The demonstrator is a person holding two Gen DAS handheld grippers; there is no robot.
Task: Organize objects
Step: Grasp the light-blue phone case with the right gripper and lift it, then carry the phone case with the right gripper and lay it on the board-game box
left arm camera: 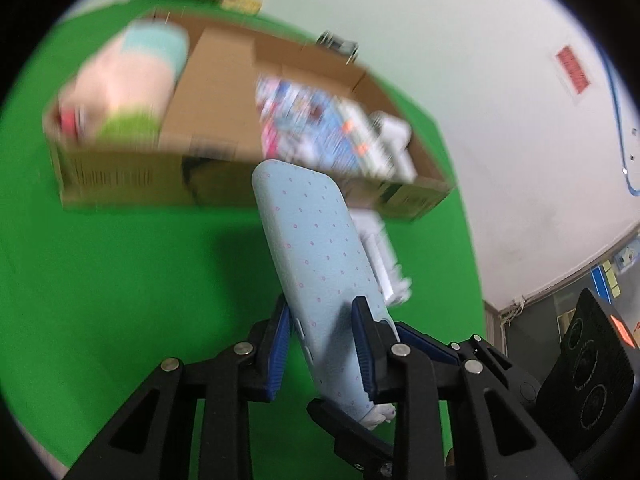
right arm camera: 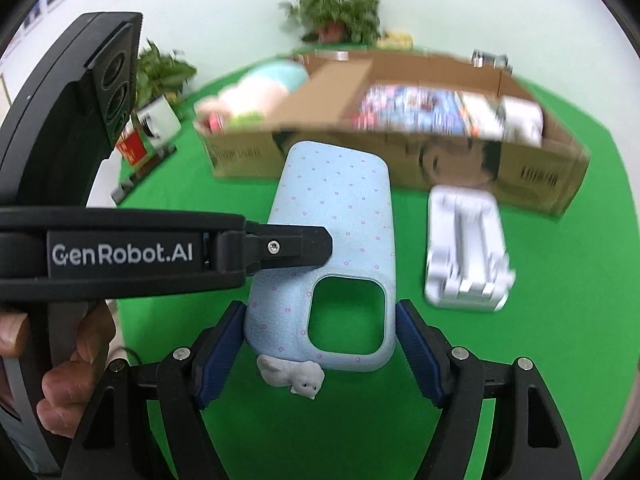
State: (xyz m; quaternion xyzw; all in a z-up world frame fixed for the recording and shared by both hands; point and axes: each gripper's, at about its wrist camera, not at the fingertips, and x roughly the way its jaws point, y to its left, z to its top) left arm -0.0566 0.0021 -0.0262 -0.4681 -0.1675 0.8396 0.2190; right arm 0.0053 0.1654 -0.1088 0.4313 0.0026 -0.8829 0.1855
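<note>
A light blue phone case (left arm camera: pixel 316 248) with small pink rings is held above the green table. My left gripper (left arm camera: pixel 324 344) is shut on its sides. In the right wrist view the case (right arm camera: pixel 332 232) shows its camera cutout and a small grey animal charm (right arm camera: pixel 294 374) at its near end. My right gripper (right arm camera: pixel 320 344) is open, one blue pad on each side of the case's near end, and I cannot tell if they touch it. The left gripper's finger (right arm camera: pixel 288 248) crosses the case from the left.
An open cardboard box (right arm camera: pixel 540 168) stands behind on the green cloth, holding a plush toy (right arm camera: pixel 256 96), colourful packets (right arm camera: pixel 416 108) and a white item (right arm camera: pixel 524 120). A white plastic holder (right arm camera: pixel 464 248) lies right of the case. Potted plants (right arm camera: pixel 336 16) stand at the back.
</note>
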